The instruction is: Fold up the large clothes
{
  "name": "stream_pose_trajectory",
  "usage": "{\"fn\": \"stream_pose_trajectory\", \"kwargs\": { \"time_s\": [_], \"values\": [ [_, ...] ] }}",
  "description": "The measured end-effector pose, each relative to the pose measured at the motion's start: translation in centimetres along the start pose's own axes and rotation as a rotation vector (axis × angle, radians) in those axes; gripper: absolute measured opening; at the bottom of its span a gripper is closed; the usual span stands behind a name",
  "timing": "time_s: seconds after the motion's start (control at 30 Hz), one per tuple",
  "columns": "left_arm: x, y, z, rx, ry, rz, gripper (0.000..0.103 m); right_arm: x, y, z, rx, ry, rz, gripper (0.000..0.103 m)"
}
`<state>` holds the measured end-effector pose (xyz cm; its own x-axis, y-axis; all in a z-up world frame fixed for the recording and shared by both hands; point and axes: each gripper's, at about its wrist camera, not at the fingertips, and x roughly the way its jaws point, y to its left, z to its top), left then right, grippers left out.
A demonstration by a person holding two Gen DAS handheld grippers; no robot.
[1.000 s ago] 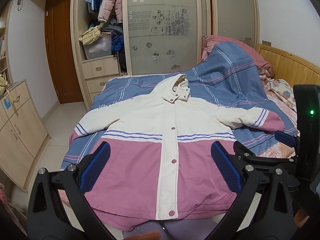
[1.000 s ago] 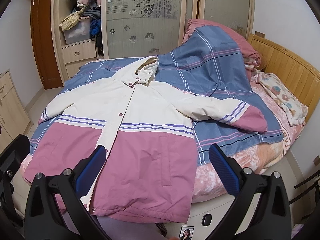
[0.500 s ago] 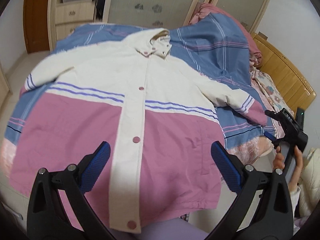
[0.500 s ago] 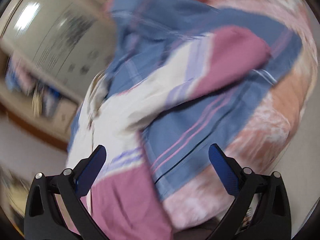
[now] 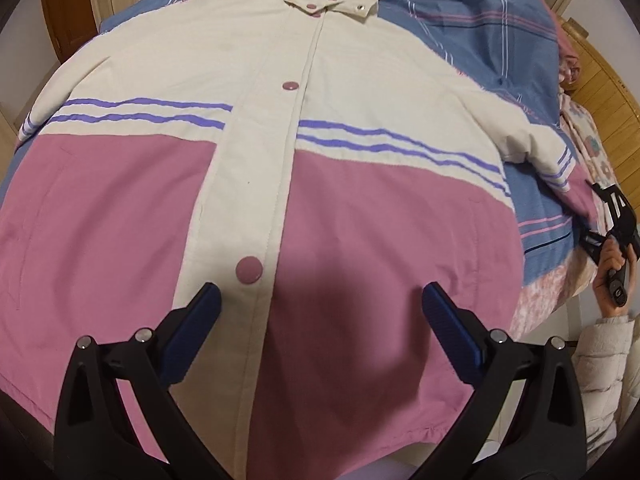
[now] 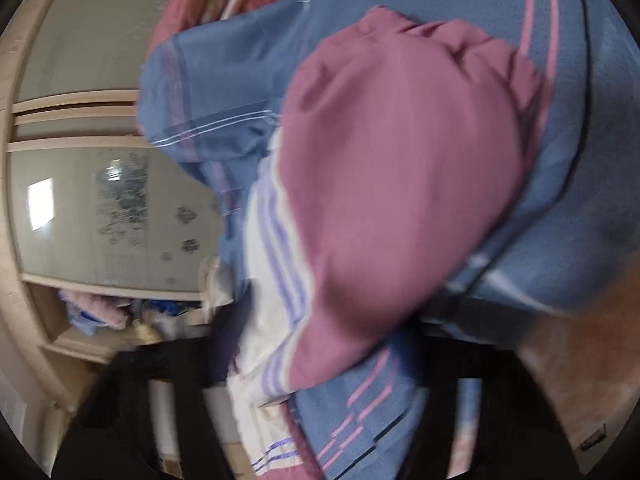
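A large cream and pink jacket (image 5: 320, 184) with purple stripes lies front-up and snapped shut on the bed. My left gripper (image 5: 320, 320) is open and empty, low over the pink lower front near a snap button (image 5: 248, 269). The right gripper (image 5: 612, 216) shows at the far right of the left wrist view, at the jacket's right sleeve. In the blurred right wrist view the pink cuff (image 6: 400, 184) fills the frame close to the camera; the fingers are dark smears at the bottom and their spacing is unreadable.
A blue plaid quilt (image 5: 480, 28) covers the bed under the jacket. A wooden headboard (image 5: 612, 92) stands at the right. A frosted wardrobe door (image 6: 100, 216) and open shelves are behind. The person's hand and sleeve (image 5: 608, 344) are at the right.
My left gripper has dropped closer to the jacket's lower front. My right gripper has swung right and down to the pink cuff of the right sleeve, with heavy motion blur.
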<state>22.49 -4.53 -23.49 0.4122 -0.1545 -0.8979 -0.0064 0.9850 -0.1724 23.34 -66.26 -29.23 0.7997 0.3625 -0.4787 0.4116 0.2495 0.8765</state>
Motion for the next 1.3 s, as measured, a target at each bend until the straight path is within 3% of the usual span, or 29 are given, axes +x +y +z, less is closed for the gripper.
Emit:
{"fn": "stream_pose_trajectory", "kwargs": {
  "time_s": [0.03, 0.1, 0.2, 0.23, 0.37, 0.43, 0.5, 0.57, 0.6, 0.67, 0.77, 0.83, 0.9, 1.0, 1.07, 1.13, 1.17, 1.2, 1.23, 1.3],
  "values": [
    [0.2, -0.1, 0.0, 0.010, -0.003, 0.012, 0.101, -0.4, 0.0, 0.0, 0.003, -0.035, -0.011, 0.012],
    [0.4, -0.1, -0.1, 0.028, -0.009, 0.039, 0.101, -2.2, 1.6, -1.0, -0.046, -0.125, 0.052, 0.009],
    [0.4, 0.5, 0.0, 0.012, -0.017, 0.049, 0.101, -5.1, 7.3, -4.4, -0.247, -0.242, 0.117, 0.009],
    [0.3, 0.8, 0.0, -0.002, -0.022, 0.047, 0.101, -5.6, 10.0, -6.2, -0.336, -0.242, 0.157, 0.009],
    [-1.0, 1.8, 0.5, -0.054, -0.062, 0.014, 0.101, -4.4, 19.3, -15.0, -0.671, -0.051, 0.301, 0.011],
    [-1.9, 2.2, 0.6, -0.071, -0.096, 0.012, 0.101, -1.7, 23.3, -22.2, -0.906, 0.186, 0.338, 0.022],
    [-2.8, 2.6, 0.6, -0.084, -0.123, 0.010, 0.101, 0.3, 24.5, -27.7, -1.040, 0.372, 0.346, 0.066],
    [-3.8, 3.2, 0.7, -0.098, -0.151, 0.004, 0.101, 0.2, 24.5, -30.9, -1.118, 0.386, 0.334, 0.081],
    [-4.3, 3.7, 0.6, -0.107, -0.166, 0.000, 0.101, -0.5, 24.0, -32.0, -1.153, 0.343, 0.327, 0.093],
    [-4.8, 4.6, 0.8, -0.130, -0.182, -0.009, 0.101, -1.7, 22.7, -32.3, -1.162, 0.266, 0.305, 0.100],
    [-4.9, 5.6, 2.0, -0.174, -0.181, -0.073, 0.101, -2.1, 20.3, -31.0, -1.088, 0.266, 0.259, 0.100],
    [-4.0, 6.0, 3.3, -0.210, -0.156, -0.159, 0.101, -2.2, 18.7, -29.7, -1.029, 0.286, 0.210, 0.100],
    [-2.2, 6.0, 4.8, -0.254, -0.106, -0.218, 0.101, -1.1, 18.0, -28.9, -1.044, 0.261, 0.081, 0.100],
    [1.0, 5.5, 6.5, -0.292, -0.048, -0.259, 0.101, -0.9, 18.6, -31.3, -1.140, 0.180, -0.057, 0.100],
    [2.9, 5.0, 7.3, -0.306, -0.031, -0.273, 0.101, -1.7, 19.0, -33.1, -1.191, 0.149, -0.058, 0.100],
    [3.9, 4.6, 7.8, -0.311, -0.048, -0.236, 0.098, -2.0, 19.3, -33.8, -1.222, 0.101, -0.082, 0.100],
    [4.2, 4.4, 8.1, -0.301, -0.061, -0.210, 0.086, -2.2, 19.8, -34.1, -1.241, 0.069, -0.115, 0.100],
    [4.3, 4.1, 8.4, -0.284, -0.072, -0.183, 0.061, -2.2, 19.9, -34.2, -1.254, 0.049, -0.143, 0.100],
    [4.5, 4.0, 8.7, -0.279, -0.067, -0.173, 0.053, -2.2, 20.0, -34.5, -1.271, 0.022, -0.178, 0.100],
    [4.8, 4.6, 9.2, -0.312, -0.048, -0.238, 0.040, -2.3, 20.1, -34.8, -1.299, -0.022, -0.223, 0.100]
  ]
}}
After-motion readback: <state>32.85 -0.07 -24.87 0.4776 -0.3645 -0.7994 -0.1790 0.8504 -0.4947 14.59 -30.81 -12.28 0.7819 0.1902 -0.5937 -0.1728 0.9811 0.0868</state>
